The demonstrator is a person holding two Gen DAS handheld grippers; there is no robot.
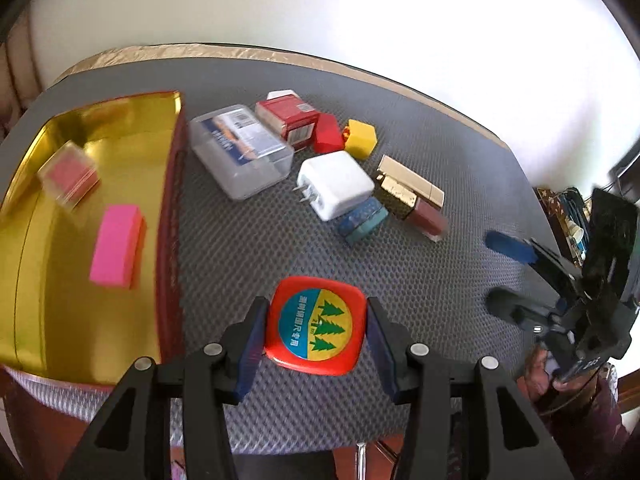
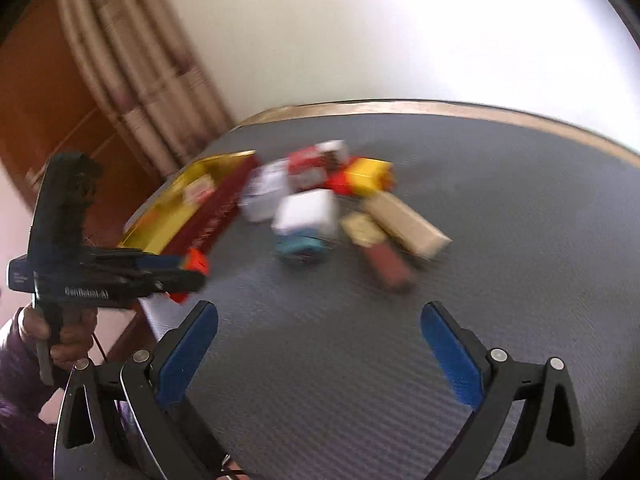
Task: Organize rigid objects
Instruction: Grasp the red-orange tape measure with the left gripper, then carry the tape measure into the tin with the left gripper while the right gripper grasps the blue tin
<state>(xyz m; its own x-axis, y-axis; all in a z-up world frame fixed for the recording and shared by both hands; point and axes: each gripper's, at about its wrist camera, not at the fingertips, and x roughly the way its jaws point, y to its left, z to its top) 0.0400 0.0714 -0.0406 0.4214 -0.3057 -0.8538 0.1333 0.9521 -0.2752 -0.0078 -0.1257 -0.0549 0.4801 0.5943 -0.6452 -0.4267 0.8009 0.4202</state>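
Two grippers — left gripper [image 1: 315, 334] clamped on a rounded red tape measure with a tree label [image 1: 316, 325], held over the grey textured mat [image 1: 248, 248] beside the gold-lined red tin [image 1: 60, 280]; right gripper [image 2: 320, 354] spread wide, holding nothing, above the mat.

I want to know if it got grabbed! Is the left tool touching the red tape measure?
Touching. In the left wrist view, the left tool has both blue pads pressed against the sides of the red tape measure.

The left hand-held gripper [image 2: 188, 270] body reads "GenRobot.AI"; the tape measure [image 1: 316, 324] label shows "2m".
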